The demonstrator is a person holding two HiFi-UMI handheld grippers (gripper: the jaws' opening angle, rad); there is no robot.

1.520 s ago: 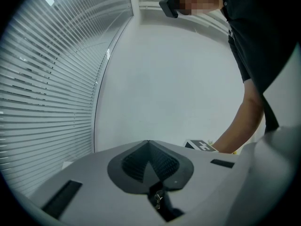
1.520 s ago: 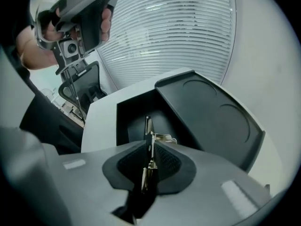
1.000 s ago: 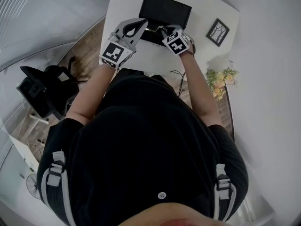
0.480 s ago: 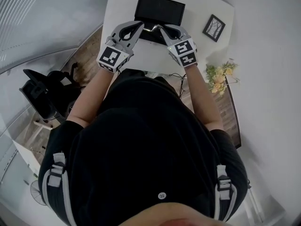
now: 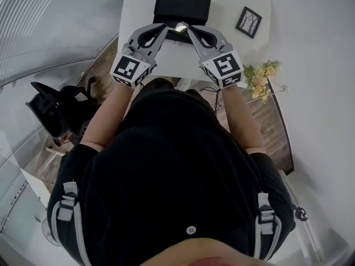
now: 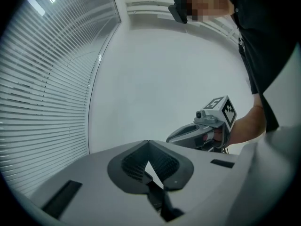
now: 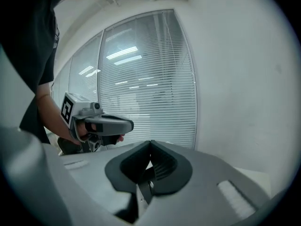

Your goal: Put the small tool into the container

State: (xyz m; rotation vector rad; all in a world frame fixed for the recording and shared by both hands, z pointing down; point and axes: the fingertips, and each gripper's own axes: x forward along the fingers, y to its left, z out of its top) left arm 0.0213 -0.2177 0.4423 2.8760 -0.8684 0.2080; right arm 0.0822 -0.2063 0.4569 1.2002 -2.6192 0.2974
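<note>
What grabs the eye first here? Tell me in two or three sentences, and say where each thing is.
The left gripper and right gripper meet tip to tip above the white table, each with jaws closed on a small tool glinting between them. Just beyond it sits the black container, and the person's black shirt fills the lower head view.
</note>
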